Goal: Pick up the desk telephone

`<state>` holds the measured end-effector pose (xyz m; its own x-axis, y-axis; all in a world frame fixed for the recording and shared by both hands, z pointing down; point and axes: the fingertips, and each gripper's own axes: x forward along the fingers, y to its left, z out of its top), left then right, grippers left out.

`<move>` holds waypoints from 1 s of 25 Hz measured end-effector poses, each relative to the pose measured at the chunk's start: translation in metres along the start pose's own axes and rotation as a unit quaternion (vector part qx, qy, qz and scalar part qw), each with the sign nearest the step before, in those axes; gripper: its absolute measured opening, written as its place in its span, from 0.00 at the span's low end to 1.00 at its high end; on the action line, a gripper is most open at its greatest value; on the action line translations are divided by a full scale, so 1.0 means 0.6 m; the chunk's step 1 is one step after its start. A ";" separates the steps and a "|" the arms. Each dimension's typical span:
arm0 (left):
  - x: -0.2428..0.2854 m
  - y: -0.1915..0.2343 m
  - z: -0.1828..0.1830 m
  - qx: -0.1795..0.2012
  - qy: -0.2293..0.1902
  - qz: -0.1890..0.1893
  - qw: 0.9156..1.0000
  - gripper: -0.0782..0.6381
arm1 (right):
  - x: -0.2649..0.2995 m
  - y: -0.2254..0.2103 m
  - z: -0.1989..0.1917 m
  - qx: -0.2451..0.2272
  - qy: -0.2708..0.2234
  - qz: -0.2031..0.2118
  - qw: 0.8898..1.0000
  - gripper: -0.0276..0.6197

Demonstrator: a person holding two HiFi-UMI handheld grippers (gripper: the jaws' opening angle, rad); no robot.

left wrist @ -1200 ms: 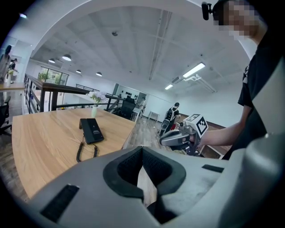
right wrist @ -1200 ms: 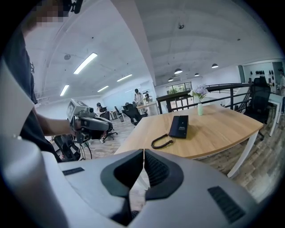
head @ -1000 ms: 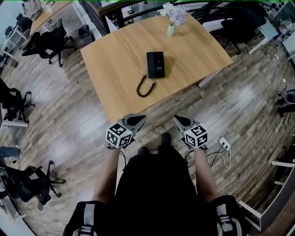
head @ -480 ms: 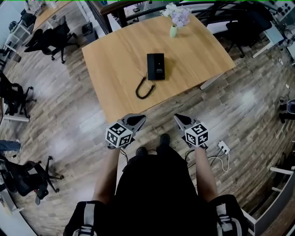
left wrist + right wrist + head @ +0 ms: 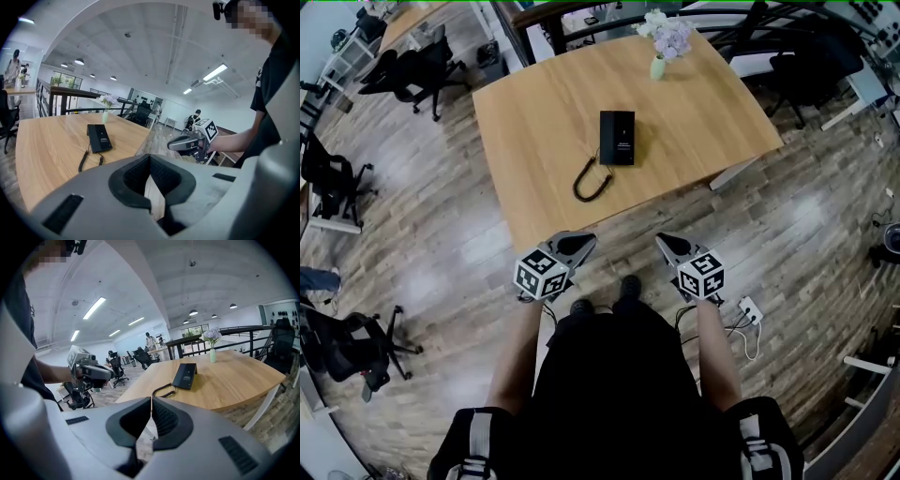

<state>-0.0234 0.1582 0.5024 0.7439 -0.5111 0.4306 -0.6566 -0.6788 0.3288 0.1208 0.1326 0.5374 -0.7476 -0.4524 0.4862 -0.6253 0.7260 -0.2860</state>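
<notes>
Both your jaws pressed together, empty. Desk telephone (image 5: pixel 617 138) well apart, far ahead on table (image 5: pixel 534 197), long axis near-far, roughly midway between left gripper (image 5: pixel 586 242) and right gripper (image 5: pixel 662 243); neither nearer.

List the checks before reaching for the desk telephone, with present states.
1. Desk telephone in view, flat on the table: ok.
2. Left gripper ready to grasp: not ok, jaws together, empty.
3. Right gripper ready to grasp: not ok, jaws together, empty.
4. Grippers at the telephone: not ok, both short of the table's near edge.
5. Coiled cord clear: not ok, lies on the telephone's near side.
6. Flower vase clear: ok, apart at the far edge.
</notes>
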 end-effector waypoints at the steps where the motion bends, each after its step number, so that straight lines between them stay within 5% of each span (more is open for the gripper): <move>1: 0.004 -0.002 0.003 0.000 -0.002 0.002 1.000 0.14 | -0.003 -0.005 0.000 -0.002 0.001 0.002 1.000 0.08; 25: 0.094 -0.028 0.023 -0.006 0.002 0.050 0.999 0.14 | -0.027 -0.107 -0.009 -0.016 0.019 0.047 0.999 0.08</move>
<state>0.0315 0.1337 0.5097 0.6741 -0.5737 0.4653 -0.7290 -0.6181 0.2941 0.1743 0.0961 0.5527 -0.7930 -0.3622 0.4898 -0.5452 0.7807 -0.3054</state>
